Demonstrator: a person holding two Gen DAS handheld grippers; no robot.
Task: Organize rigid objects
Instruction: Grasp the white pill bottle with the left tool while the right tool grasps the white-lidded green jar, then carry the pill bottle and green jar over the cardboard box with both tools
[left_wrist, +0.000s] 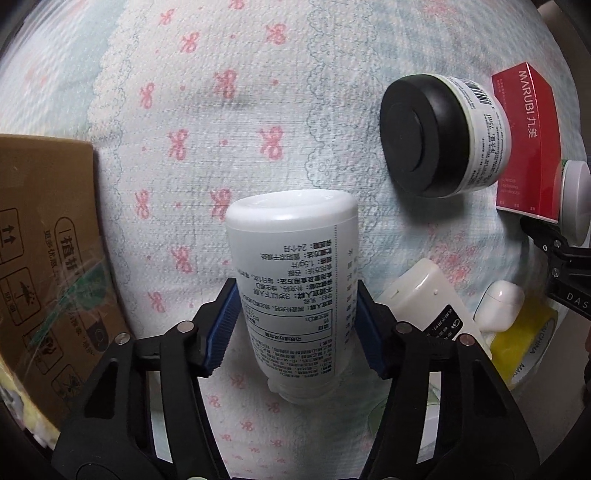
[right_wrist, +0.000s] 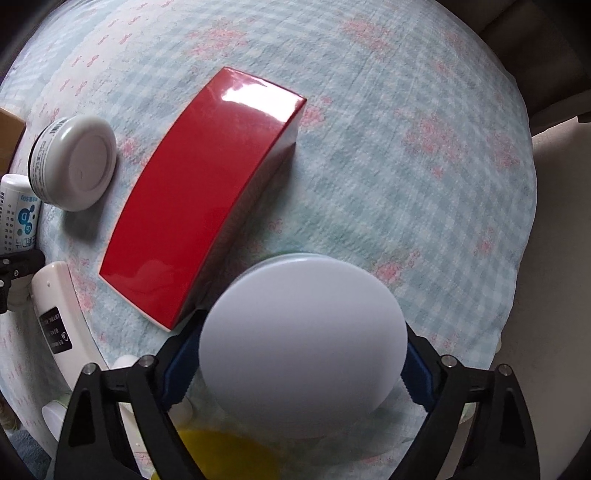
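Left claw (left_wrist: 295, 317): pinching the white bottle (left_wrist: 291, 273) at mid-body, bottle base pointing away, contents hidden.
Right claw (right_wrist: 295, 373): blue pads against the sides of the white round lid (right_wrist: 303, 343); what is beneath cannot be told.
Black-lidded jar (left_wrist: 439, 134): on its side on the patterned cloth (left_wrist: 258, 110), touching the red box (left_wrist: 528, 144).
Cardboard box (left_wrist: 48, 266): at the left edge, interior unseen.

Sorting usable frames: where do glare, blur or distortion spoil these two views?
Right wrist: glare streaks the far end of the red box; the white round lid up close is out of focus. Left wrist: the white bottle label reads sharp; fisheye bends the cardboard box.
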